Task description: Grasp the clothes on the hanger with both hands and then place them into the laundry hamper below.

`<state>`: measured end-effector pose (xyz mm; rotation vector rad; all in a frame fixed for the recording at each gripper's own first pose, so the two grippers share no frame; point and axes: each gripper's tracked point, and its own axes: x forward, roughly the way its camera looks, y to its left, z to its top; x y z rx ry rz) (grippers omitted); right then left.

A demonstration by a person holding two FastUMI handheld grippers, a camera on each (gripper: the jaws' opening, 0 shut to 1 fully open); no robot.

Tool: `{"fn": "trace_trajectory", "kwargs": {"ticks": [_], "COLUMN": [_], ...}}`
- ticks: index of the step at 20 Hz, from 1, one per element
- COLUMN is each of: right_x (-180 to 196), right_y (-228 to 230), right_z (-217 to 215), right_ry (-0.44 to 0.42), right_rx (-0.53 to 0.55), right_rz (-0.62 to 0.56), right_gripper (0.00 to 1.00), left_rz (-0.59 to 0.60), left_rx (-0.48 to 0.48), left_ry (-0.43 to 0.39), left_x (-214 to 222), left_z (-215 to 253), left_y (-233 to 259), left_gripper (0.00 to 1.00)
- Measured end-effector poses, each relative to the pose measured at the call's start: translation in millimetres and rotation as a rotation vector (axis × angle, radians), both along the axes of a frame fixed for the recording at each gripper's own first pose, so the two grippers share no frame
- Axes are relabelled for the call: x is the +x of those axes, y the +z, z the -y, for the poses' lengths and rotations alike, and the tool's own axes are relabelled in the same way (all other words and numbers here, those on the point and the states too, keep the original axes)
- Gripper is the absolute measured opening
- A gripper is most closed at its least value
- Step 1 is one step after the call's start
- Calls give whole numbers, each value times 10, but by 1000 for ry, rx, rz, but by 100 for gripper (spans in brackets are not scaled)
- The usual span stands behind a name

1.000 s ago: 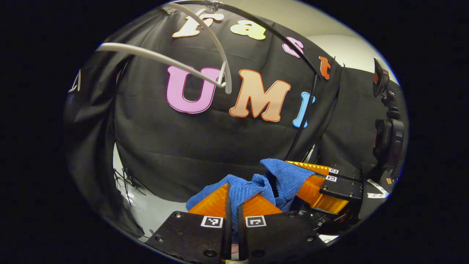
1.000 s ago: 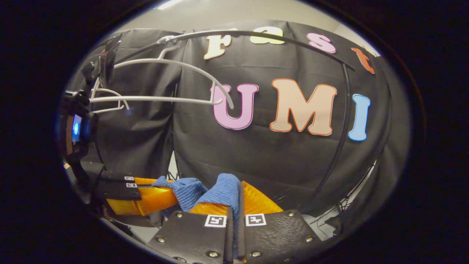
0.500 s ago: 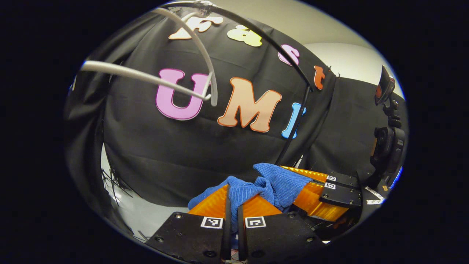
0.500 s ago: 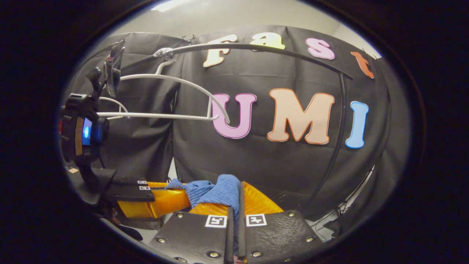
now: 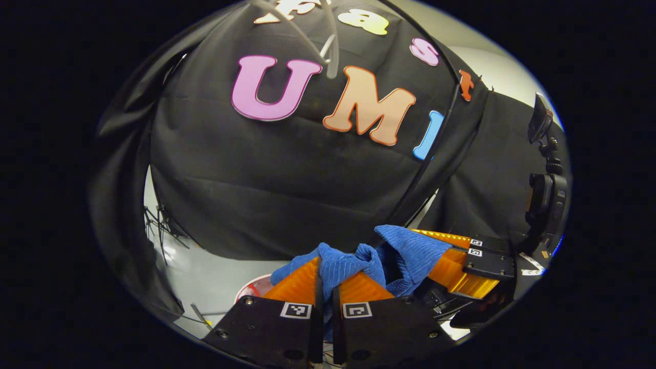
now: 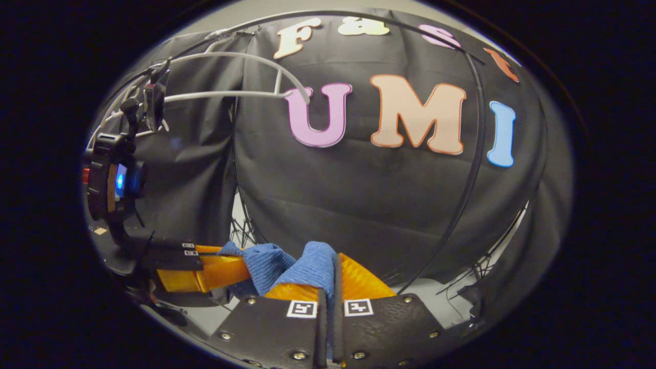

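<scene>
The blue ribbed cloth (image 5: 405, 251) hangs bunched between both grippers, off the hanger. In the left gripper view my left gripper (image 5: 327, 266) is shut on one fold, and the right gripper (image 5: 428, 246) comes in from the right, holding the other end. The right gripper view has my right gripper (image 6: 333, 264) shut on the cloth (image 6: 266, 261), with the left gripper (image 6: 230, 259) at the left clamping it too. The bare white hanger (image 6: 225, 94) hangs high up on the black rail. A curved red-and-white rim (image 5: 252, 287) peeks out below my left fingers; whether it is the hamper I cannot tell.
A black rail post (image 6: 474, 154) curves down the right side in front of the booth's black cloth wall. Grey floor (image 5: 205, 277) with thin stand legs and cables lies low at the left. The blurred hanger tip (image 5: 330, 51) sits near the top edge.
Both grippers have dropped lower with the cloth held between them; the hanger and rail have risen toward the top of both views. The red-and-white rim has come into sight below.
</scene>
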<state>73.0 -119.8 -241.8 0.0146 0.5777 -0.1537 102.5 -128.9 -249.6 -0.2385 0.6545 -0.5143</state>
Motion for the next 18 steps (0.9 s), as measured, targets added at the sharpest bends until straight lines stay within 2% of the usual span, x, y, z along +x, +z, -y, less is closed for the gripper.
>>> {"fn": "trace_trajectory", "kwargs": {"ticks": [4, 5, 6, 10, 11, 12, 13, 15, 16, 17, 18], "right_x": [-134, -181, -212, -359, -421, -485, -570, -703, -760, -791, -788], "right_y": [-430, -514, -602, -919, -983, -1070, -1179, -1332, -1411, -1434, -1439], "right_z": [-26, -21, -21, -18, -7, -4, -10, -34, -63, -78, -75], "right_ry": [6, 3, -2, -12, -15, -13, -9, -1, 6, 5, 2], "right_rx": [12, 14, 16, 27, 22, 18, 14, 16, 26, 30, 33], "right_rz": [-108, -136, -160, -263, -287, -320, -361, -417, -443, -450, -451], "right_gripper": [5, 8, 6, 6, 6, 5, 6, 6, 6, 11, 16], "left_rz": [-75, -91, -107, -168, -181, -196, -205, -215, -220, -226, -230], "left_rx": [65, 82, 100, 157, 163, 166, 160, 147, 152, 157, 161], "left_ry": [0, -1, -5, -15, -16, -17, -18, -15, -15, -16, -18], "left_x": [-100, -117, -146, -266, -306, -343, -353, -349, -359, -376, -390], "left_z": [-135, -169, -194, -306, -323, -341, -339, -330, -337, -353, -372], "left_y": [-390, -466, -542, -802, -852, -886, -907, -937, -958, -976, -993], "left_gripper": [8, 8, 7, 20, 20, 26, 27, 35, 35, 36, 43]}}
